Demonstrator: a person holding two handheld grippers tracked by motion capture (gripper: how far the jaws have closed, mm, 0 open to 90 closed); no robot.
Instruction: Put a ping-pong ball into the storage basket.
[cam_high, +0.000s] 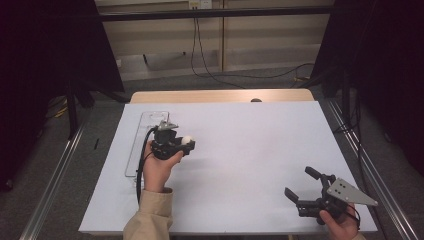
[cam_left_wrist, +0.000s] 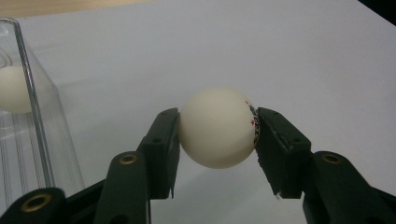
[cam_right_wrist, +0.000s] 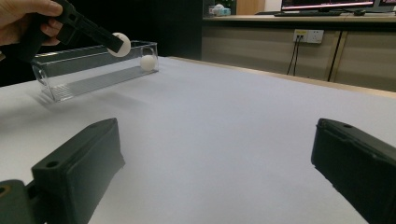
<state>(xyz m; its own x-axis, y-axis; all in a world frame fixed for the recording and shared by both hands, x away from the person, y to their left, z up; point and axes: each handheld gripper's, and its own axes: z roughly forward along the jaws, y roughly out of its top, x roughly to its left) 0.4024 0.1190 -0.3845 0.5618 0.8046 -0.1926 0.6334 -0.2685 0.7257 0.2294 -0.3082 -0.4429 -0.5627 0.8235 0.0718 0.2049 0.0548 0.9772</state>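
Near the left edge of the white-covered bench (cam_high: 240, 150) lies a long clear plastic tray (cam_high: 134, 150), running from front to back. One white table tennis ball (cam_right_wrist: 148, 62) already rests inside it, at the end farthest from you. Just right of the tray, your left gripper (cam_high: 186, 146) is clenched on a second table tennis ball (cam_left_wrist: 217, 127), one pad on each side at the ball's widest part, printing against the right pad. The ball hangs above the bench, beside the tray's right wall.

To finish well, carry the ball left over the wall, lower it close to the tray floor near the open middle, then ease the pads apart slowly so it does not bounce out.

At the front right corner, your right gripper (cam_high: 306, 189) is released, jaws wide, holding nothing. Keep it there, clear of the tray.
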